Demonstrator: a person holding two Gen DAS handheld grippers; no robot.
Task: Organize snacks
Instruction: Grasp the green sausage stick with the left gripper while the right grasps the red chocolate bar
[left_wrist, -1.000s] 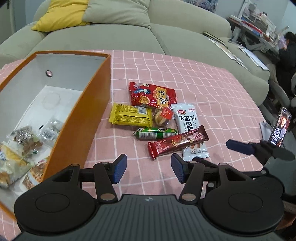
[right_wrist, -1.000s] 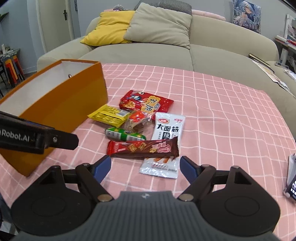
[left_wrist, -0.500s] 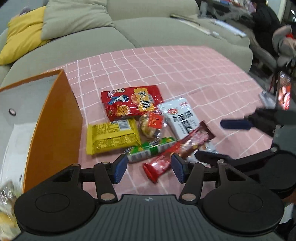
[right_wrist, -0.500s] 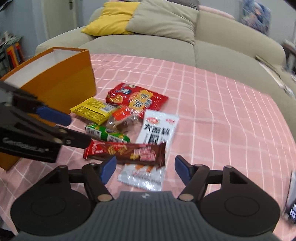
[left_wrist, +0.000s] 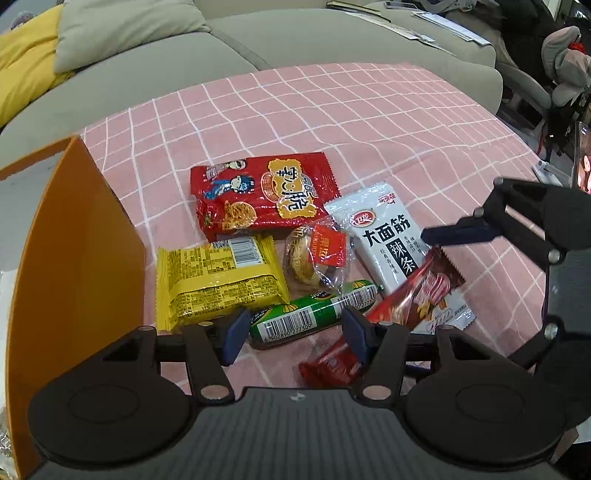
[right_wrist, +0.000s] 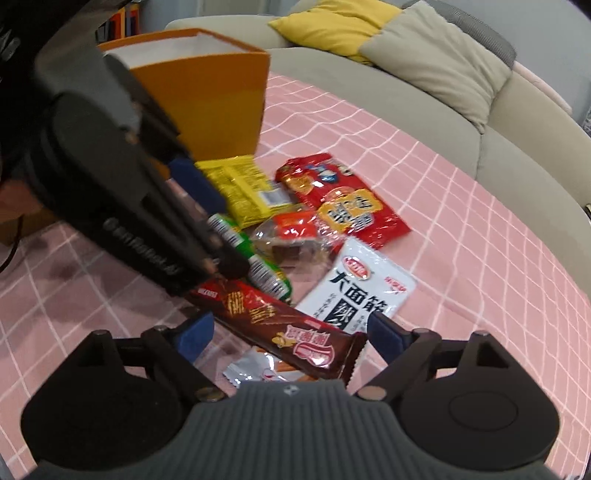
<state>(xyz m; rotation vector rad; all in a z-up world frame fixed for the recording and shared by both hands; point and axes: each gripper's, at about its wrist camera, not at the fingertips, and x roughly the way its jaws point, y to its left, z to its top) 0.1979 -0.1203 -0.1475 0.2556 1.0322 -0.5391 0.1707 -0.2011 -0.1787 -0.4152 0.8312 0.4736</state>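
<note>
A pile of snacks lies on the pink checked cloth: a red chip bag, a yellow packet, a clear-wrapped pastry, a green sausage, a white spicy-strip packet and a brown-red wafer bar. My left gripper is open, its fingers straddling the sausage's near end. My right gripper is open, low over the wafer bar, which lies between its fingers. An orange box stands at the left.
A grey-green sofa with yellow and beige cushions runs behind the table. The orange box stands close to the snacks. A phone on a stand is at the table's right edge.
Both grippers have moved forward and down onto the pile. The left one has swung right, from the box to the sausage. The right one has closed in over the wafer bar.
</note>
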